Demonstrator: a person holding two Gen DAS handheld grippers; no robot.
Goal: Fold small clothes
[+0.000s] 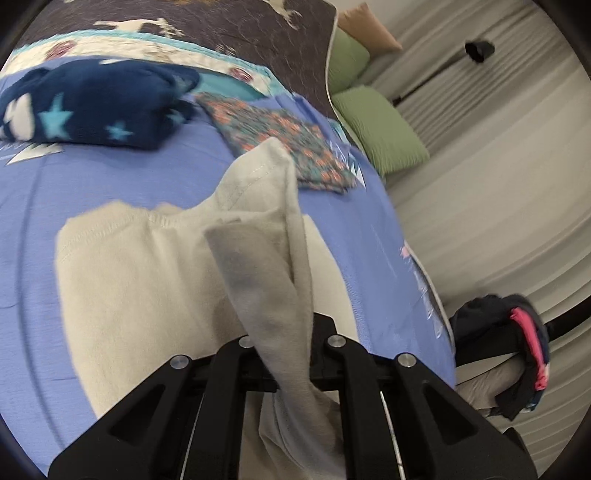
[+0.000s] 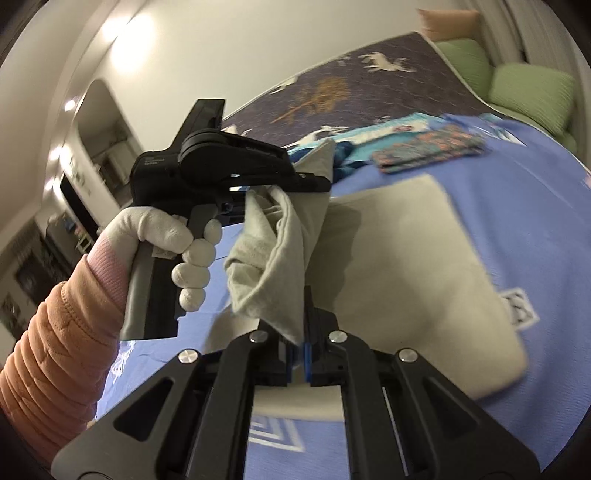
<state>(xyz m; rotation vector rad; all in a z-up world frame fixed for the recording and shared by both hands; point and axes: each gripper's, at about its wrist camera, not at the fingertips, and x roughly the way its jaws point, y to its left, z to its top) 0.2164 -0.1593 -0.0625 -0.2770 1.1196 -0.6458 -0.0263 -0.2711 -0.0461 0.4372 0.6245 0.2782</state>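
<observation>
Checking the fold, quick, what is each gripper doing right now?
Left gripper: shut on the beige garment.
Right gripper: shut on the same beige garment.

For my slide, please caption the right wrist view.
Both grippers, right gripper and left gripper, lift a beige garment over the blue bedspread.

Even indoor light from ceiling lamps point(image 2: 110, 22) (glare at upper left), soft shadows, motion blur throughout, strong fisheye edge curvature.

beige garment point(image 1: 147, 266), blue bedspread point(image 1: 110, 177), green pillows point(image 1: 384, 129)
</observation>
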